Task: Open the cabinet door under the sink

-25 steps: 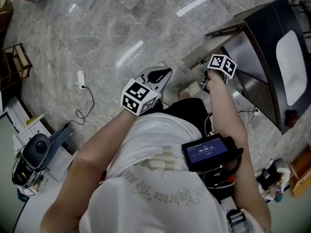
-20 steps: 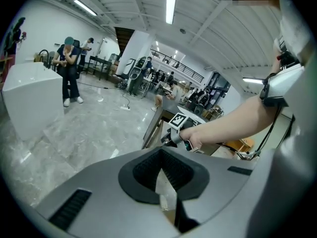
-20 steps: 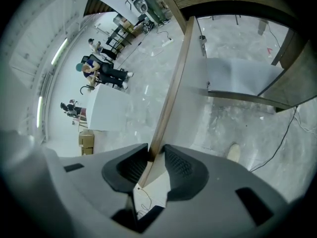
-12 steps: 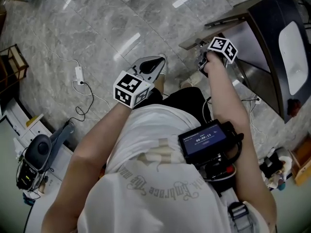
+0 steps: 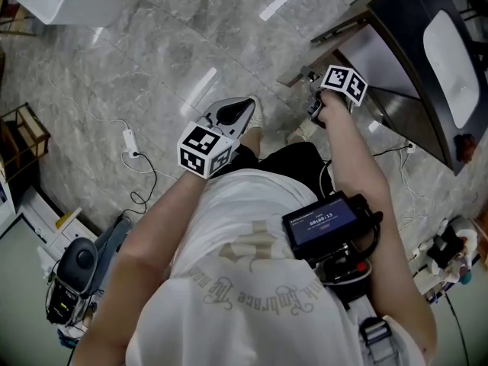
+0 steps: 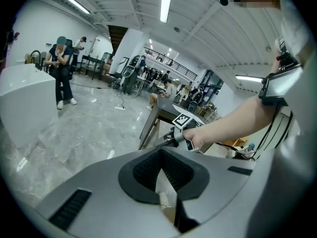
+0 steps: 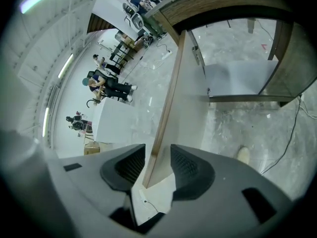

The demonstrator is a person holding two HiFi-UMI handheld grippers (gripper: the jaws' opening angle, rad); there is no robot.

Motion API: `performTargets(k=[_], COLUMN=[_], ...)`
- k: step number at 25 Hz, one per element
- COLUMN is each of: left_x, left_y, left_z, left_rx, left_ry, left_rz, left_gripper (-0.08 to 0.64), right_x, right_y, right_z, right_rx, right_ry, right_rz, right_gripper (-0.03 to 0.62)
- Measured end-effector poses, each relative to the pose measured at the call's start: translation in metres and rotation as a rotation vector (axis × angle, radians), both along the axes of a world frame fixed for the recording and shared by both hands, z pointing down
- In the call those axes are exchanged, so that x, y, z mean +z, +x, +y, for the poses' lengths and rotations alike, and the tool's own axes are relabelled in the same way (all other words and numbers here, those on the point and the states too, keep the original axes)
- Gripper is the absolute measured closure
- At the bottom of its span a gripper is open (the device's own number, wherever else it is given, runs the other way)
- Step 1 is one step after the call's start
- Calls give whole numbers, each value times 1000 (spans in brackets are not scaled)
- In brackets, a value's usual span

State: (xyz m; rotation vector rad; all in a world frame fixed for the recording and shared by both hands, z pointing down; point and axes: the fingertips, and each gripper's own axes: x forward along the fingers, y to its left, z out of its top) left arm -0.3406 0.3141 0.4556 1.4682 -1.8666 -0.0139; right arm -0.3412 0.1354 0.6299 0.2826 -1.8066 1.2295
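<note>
Nearest, 1 black screen box sits at the person's waist. 2 arms reach out from the white shirt.

The left arm is bent & held over the gray floor. The left gripper points a bit down. Its fingers are shut tight w/ nothing btwn them.

The right arm is stretched out farther, wrist tipped down. The right gripper has its fingers apart, and they have just been opening. The 1 cabinet door is swung out. Its wood edge sits btwn the fingers, but they don't squeeze it.

Past the door is 1 dark tabletop w/ 1 white sink in it.
</note>
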Motion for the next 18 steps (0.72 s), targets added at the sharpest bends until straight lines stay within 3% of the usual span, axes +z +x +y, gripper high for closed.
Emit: performTargets(k=[12,18], left_x=[-19,-17], left_y=[0,23], left_z=[-33,-64], left_rx=[179,314], left_ry=[50,46], left_rz=[-22,-24], left_gripper=[551,551], right_x=[-73,-108], right_y=[69,119], right_z=[-53,-77], right_rx=[162,236], right_ry=[120,193], right_rz=[-71,-106], right_gripper=[447,526])
